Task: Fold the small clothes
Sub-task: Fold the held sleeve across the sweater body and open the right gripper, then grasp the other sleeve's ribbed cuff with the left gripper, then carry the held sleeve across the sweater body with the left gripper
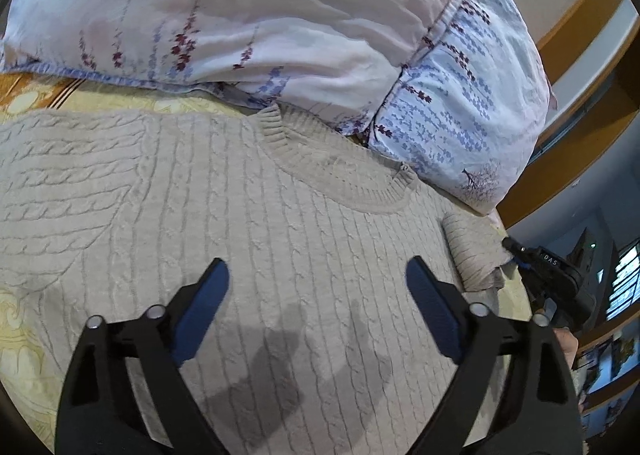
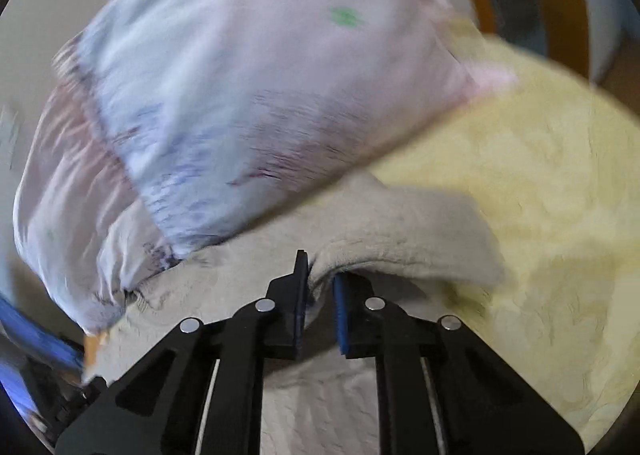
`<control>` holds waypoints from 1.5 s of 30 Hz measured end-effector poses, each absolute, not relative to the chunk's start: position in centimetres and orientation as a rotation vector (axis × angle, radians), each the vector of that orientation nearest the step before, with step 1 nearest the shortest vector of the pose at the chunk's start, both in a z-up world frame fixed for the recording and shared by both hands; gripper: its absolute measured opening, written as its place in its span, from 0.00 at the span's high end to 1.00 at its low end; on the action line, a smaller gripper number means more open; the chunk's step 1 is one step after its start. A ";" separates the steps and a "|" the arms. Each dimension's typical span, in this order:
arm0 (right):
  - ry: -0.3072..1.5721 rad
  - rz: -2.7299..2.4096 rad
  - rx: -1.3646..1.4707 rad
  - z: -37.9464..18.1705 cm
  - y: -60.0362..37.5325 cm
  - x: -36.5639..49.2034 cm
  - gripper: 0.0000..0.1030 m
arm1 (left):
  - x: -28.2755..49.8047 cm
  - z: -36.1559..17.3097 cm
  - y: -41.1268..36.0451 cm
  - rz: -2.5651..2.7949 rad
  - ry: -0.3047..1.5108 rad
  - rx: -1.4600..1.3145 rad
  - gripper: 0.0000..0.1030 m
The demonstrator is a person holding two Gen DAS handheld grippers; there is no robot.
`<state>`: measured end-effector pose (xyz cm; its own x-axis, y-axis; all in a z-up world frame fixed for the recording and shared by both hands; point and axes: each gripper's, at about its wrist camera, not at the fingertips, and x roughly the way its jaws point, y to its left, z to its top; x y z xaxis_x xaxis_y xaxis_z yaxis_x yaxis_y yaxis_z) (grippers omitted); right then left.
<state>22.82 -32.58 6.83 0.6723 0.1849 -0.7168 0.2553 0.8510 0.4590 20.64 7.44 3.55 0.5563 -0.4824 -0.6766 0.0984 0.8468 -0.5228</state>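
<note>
A beige cable-knit sweater (image 1: 208,199) lies flat on the bed, its ribbed collar (image 1: 320,159) toward the pillows. My left gripper (image 1: 318,287) is open and empty, hovering over the sweater's chest. At the sweater's right edge, the sleeve (image 1: 472,255) is bunched up where my right gripper (image 1: 540,267) holds it. In the blurred right wrist view, my right gripper (image 2: 320,283) is shut on a fold of the beige sleeve (image 2: 408,243), lifting it off the bed.
Two floral pillows (image 1: 280,15) lie stacked just behind the collar and also show in the right wrist view (image 2: 248,95). A yellow patterned bedsheet (image 2: 540,195) covers the bed. A wooden headboard (image 1: 580,27) stands at the far right.
</note>
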 end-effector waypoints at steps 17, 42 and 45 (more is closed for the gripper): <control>1.040 0.349 0.660 5.8 -24.2 20.2 0.56 | 21.4 1.3 7.9 -0.378 1.035 -0.643 0.36; 0.938 0.046 1.029 1.7 -36.3 18.1 0.80 | 24.7 4.0 9.5 -0.223 0.916 -0.461 0.89; 0.955 0.017 1.016 0.9 -36.0 18.3 0.81 | 24.9 2.4 9.8 -0.216 0.980 -0.456 0.88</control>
